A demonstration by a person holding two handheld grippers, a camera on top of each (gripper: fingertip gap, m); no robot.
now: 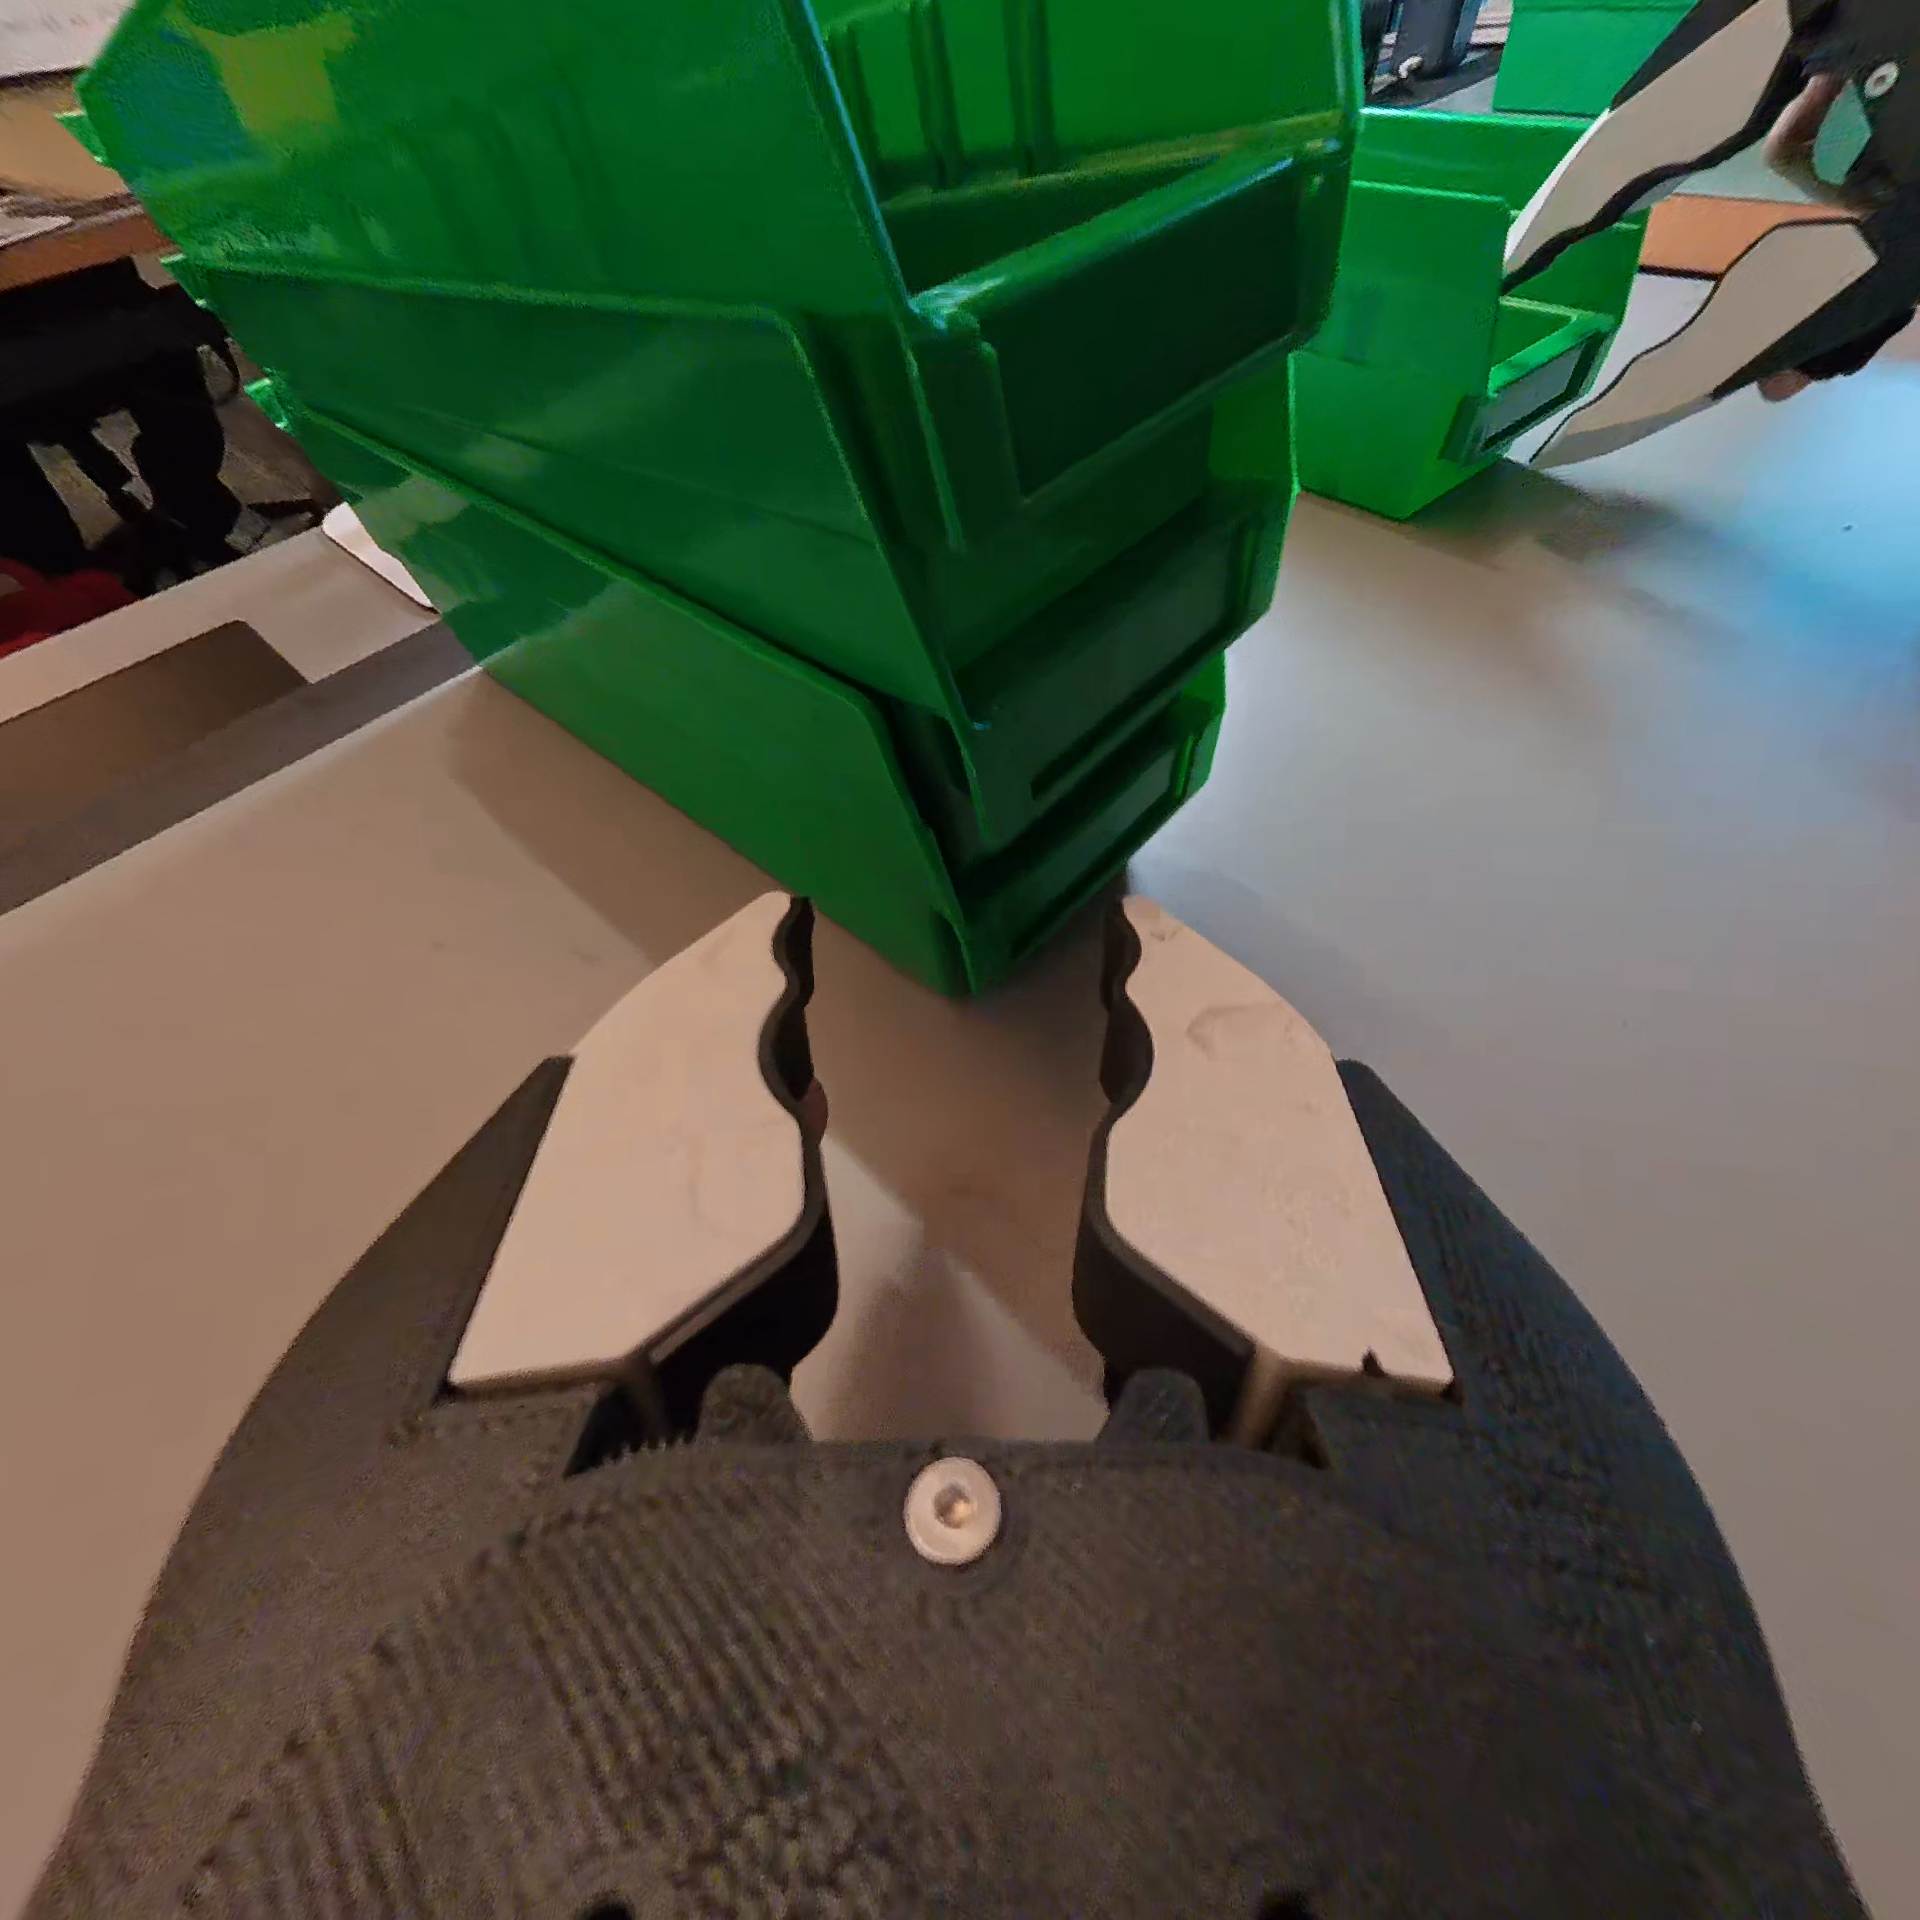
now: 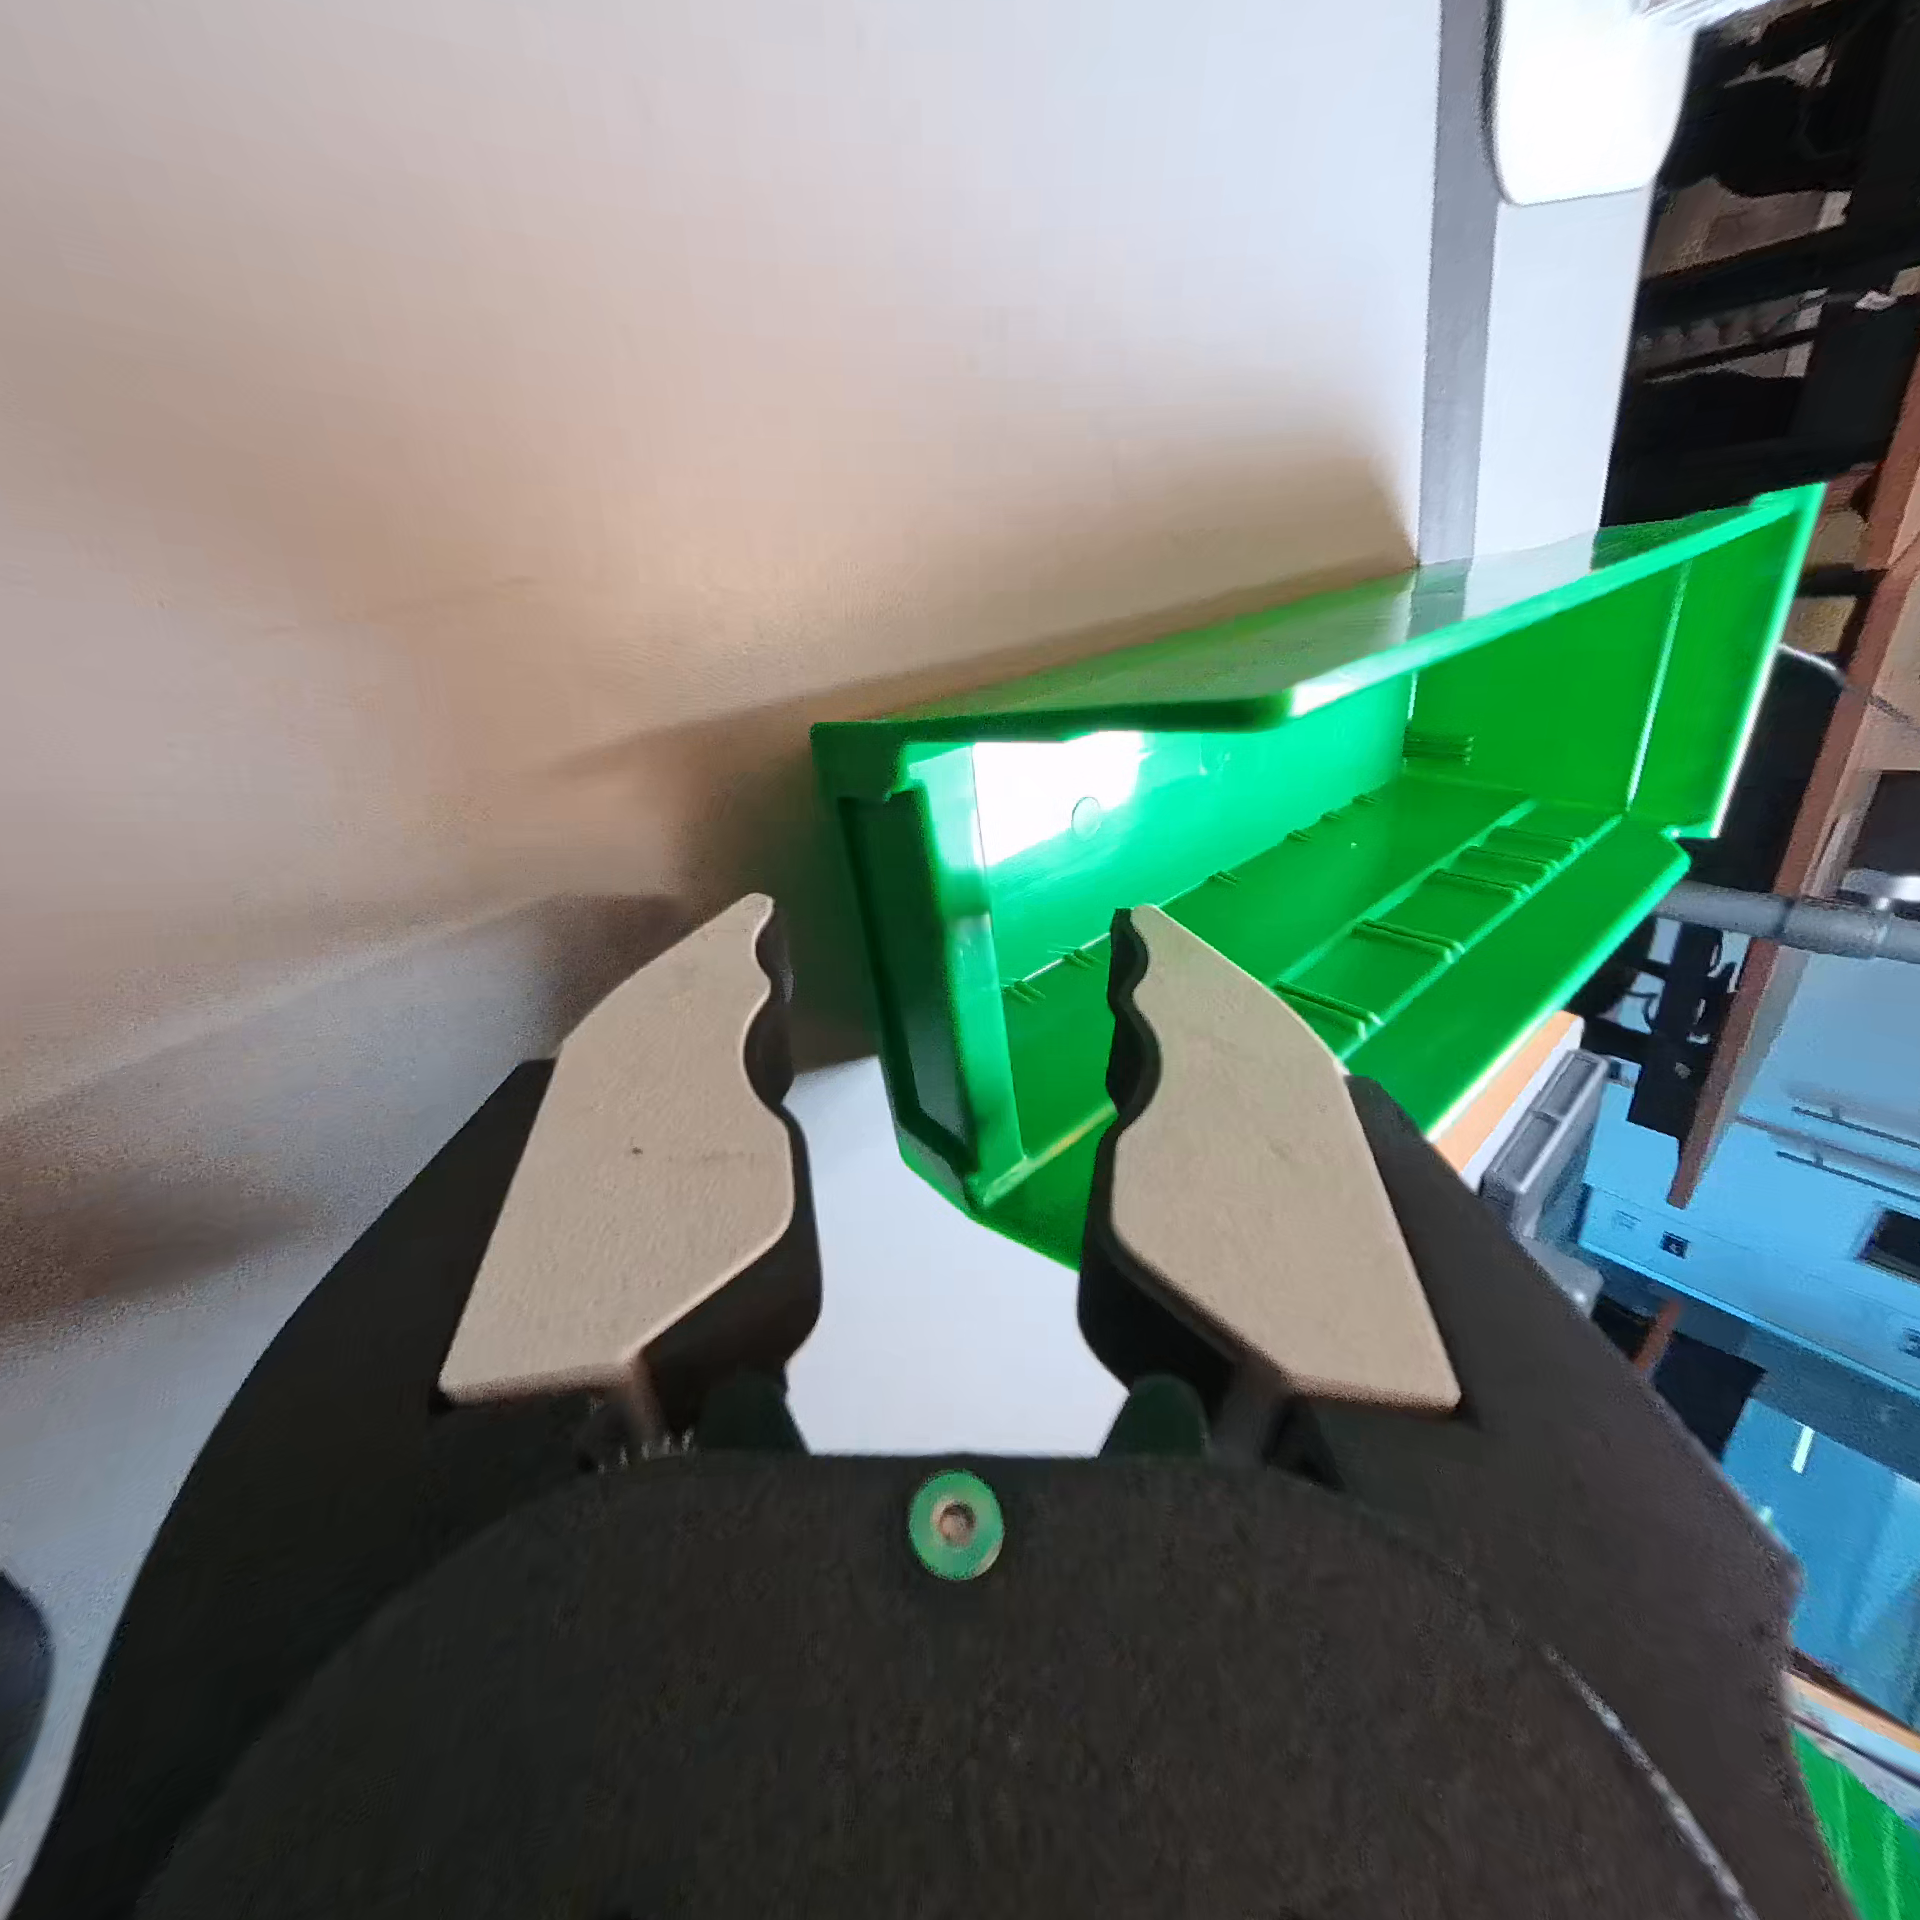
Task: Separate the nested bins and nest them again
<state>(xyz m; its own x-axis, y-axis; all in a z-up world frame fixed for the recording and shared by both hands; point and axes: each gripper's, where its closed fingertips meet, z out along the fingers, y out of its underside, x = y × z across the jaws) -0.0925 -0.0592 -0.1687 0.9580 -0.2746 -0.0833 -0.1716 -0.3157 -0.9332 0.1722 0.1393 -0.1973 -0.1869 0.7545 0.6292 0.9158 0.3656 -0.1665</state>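
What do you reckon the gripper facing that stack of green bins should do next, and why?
Probably ease the left hand-held gripper forward and up to the front lip of the top bin. Its jaws stand open and empty just short of the nested stack on the table, so nothing is gripped yet.

Left wrist view low over the table, close to stacked bins; right wrist view rolled sideways.

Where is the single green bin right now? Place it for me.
In the right wrist view, the single green bin sits on the table just ahead of the open right gripper.
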